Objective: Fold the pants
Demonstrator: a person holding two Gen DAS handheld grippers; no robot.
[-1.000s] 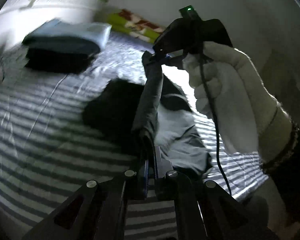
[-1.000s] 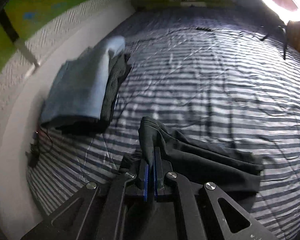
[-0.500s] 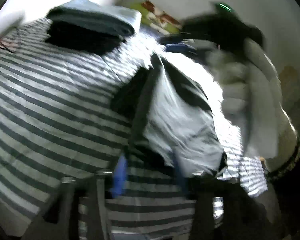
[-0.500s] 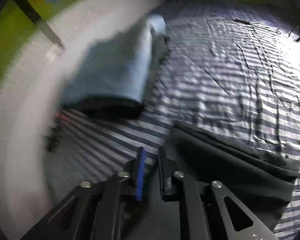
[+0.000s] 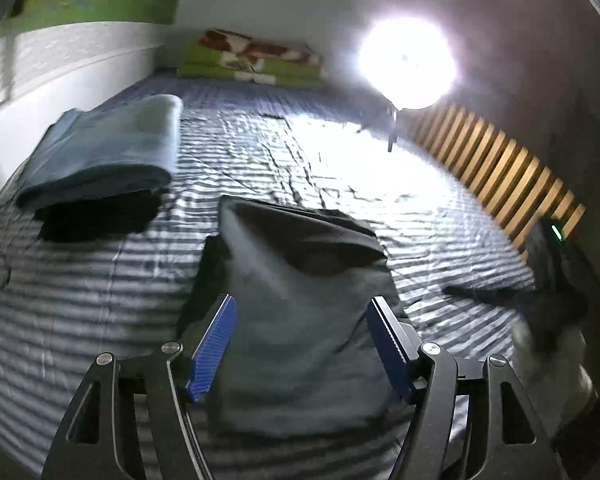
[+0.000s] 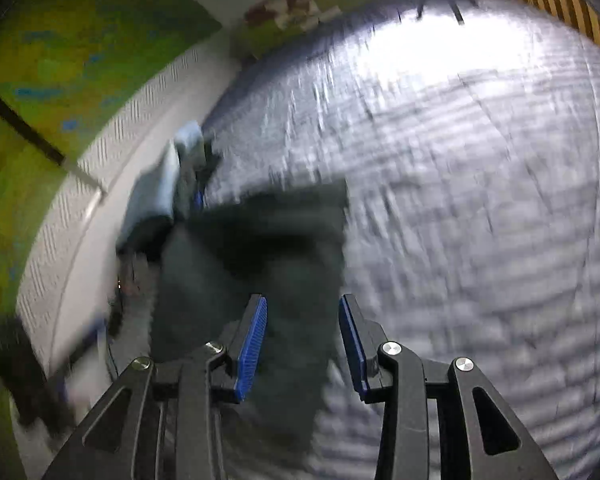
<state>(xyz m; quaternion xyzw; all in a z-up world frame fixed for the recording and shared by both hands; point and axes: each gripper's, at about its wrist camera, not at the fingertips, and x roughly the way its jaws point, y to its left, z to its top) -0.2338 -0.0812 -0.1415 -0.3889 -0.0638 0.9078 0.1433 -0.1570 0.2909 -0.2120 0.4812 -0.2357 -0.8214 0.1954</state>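
The dark folded cloth pants [image 5: 300,320] lie released on the striped bed [image 5: 420,208]; left gripper [image 5: 300,344] and right gripper [image 6: 302,344] fingers are opening, empty. Next likely: regrasp an edge for another fold.

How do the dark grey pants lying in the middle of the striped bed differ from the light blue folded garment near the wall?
The dark grey pants lie alone, loosely folded and rumpled; the light blue folded garment is neat and tops a stack over a black garment. The pants are darker. Both rest on the striped bed cover.
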